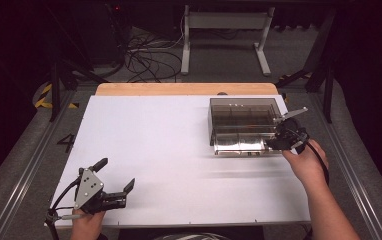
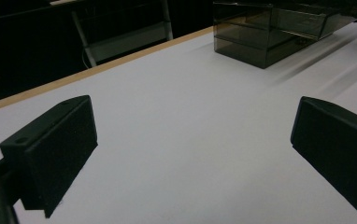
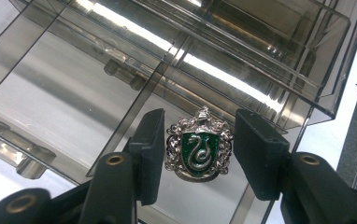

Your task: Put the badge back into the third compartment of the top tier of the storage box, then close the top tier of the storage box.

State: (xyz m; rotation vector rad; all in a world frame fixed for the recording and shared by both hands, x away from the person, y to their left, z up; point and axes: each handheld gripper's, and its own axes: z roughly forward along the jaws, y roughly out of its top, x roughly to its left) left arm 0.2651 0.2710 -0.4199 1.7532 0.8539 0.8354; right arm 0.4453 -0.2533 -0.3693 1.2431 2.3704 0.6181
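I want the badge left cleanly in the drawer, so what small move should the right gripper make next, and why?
Probably lift the right gripper straight back from the open drawer. The green snake crest badge lies between its jaws with a gap at each pad, so it looks released, and pulling straight avoids dragging it.

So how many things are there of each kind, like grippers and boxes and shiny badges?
Grippers: 2, the left gripper and the right gripper
Smoky clear drawer boxes: 1, the drawer box
Silver crest badges with a green snake: 1, the badge
White tables: 1, the table
Total: 5
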